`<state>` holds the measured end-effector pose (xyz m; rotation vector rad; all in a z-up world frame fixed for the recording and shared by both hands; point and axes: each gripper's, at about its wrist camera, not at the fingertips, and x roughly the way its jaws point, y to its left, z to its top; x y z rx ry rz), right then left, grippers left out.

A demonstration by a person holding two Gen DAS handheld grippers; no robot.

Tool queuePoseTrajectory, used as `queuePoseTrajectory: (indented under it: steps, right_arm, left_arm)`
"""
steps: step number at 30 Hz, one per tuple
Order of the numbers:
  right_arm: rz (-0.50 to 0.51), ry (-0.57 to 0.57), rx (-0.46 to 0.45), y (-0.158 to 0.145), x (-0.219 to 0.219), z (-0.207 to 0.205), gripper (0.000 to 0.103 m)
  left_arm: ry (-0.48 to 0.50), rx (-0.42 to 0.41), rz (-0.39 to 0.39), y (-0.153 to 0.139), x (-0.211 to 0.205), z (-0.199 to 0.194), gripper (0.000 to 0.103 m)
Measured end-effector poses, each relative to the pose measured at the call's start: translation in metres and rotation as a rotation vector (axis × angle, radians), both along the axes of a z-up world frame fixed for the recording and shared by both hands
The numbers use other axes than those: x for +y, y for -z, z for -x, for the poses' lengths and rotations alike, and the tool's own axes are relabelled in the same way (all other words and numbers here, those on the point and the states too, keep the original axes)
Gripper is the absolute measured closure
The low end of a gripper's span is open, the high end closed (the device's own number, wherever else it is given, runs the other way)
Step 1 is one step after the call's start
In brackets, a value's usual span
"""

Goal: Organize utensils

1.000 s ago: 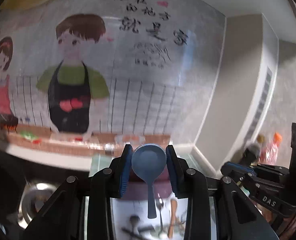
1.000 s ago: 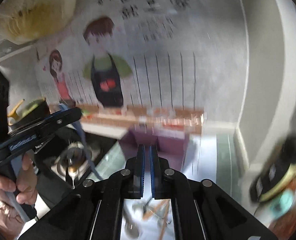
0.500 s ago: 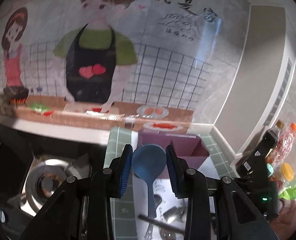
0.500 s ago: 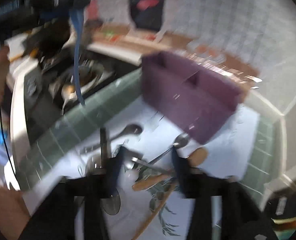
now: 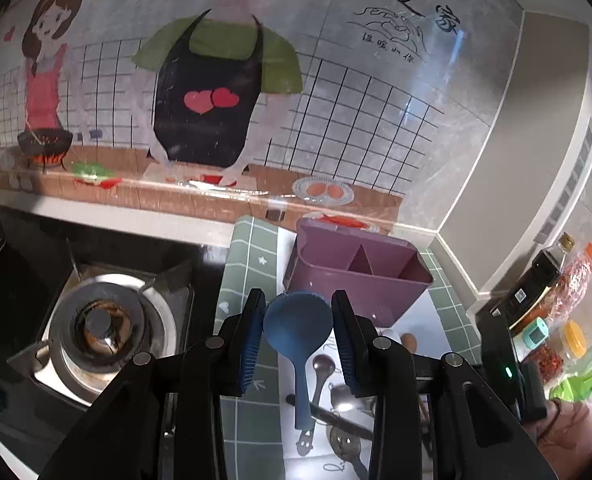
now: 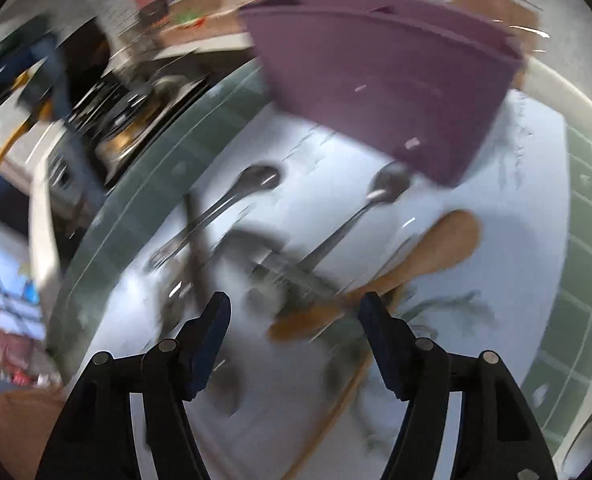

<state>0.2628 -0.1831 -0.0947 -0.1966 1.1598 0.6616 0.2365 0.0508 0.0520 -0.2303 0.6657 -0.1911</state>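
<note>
My left gripper is shut on the bowl of a blue plastic spoon, whose handle hangs down, just in front of the purple divided utensil holder. My right gripper is open and empty, low over the utensils on the white mat: two metal spoons, a wooden spoon and darker blurred pieces. The purple holder also shows in the right wrist view, behind them. The right wrist view is motion-blurred.
A gas stove burner lies left of the green-edged mat. Sauce bottles and jars stand at the right by the wall. A cartoon backsplash rises behind the counter.
My left gripper has tilted down toward the counter, still holding the blue spoon. My right gripper has opened wide and dropped down over the utensils on the mat.
</note>
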Motion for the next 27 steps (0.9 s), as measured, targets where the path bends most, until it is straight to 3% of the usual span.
queuePoseTrajectory:
  steps: [7,8,10,12,18,24,25,27]
  right_arm:
    - [0.076,-0.130,-0.182,-0.020,0.031,0.025,0.040]
    - [0.092,-0.145,-0.199,-0.019,0.036,0.024,0.042]
    - [0.120,-0.154,-0.220,-0.015,0.046,0.019,0.057]
    - [0.142,-0.189,-0.227,-0.011,0.052,0.014,0.063]
    - [0.198,-0.255,-0.213,0.003,0.060,-0.003,0.063]
    - [0.192,-0.257,-0.153,0.014,0.063,-0.017,0.064]
    - [0.193,-0.257,-0.153,0.014,0.065,-0.016,0.070]
    - [0.206,-0.233,-0.157,0.012,0.069,-0.014,0.071]
  left_arm:
    - [0.002,0.021,0.004,0.003,0.002,0.003,0.068]
    - [0.002,0.022,0.004,0.003,0.002,0.004,0.068]
    - [0.002,0.026,0.005,0.004,0.004,0.005,0.068]
    - [0.004,0.029,0.007,0.005,0.004,0.007,0.068]
    - [0.012,0.027,0.006,0.004,0.007,0.012,0.068]
    - [0.010,0.035,0.007,0.005,0.008,0.014,0.068]
    - [0.010,0.036,0.006,0.005,0.008,0.014,0.068]
    - [0.011,0.039,0.004,0.005,0.006,0.014,0.068]
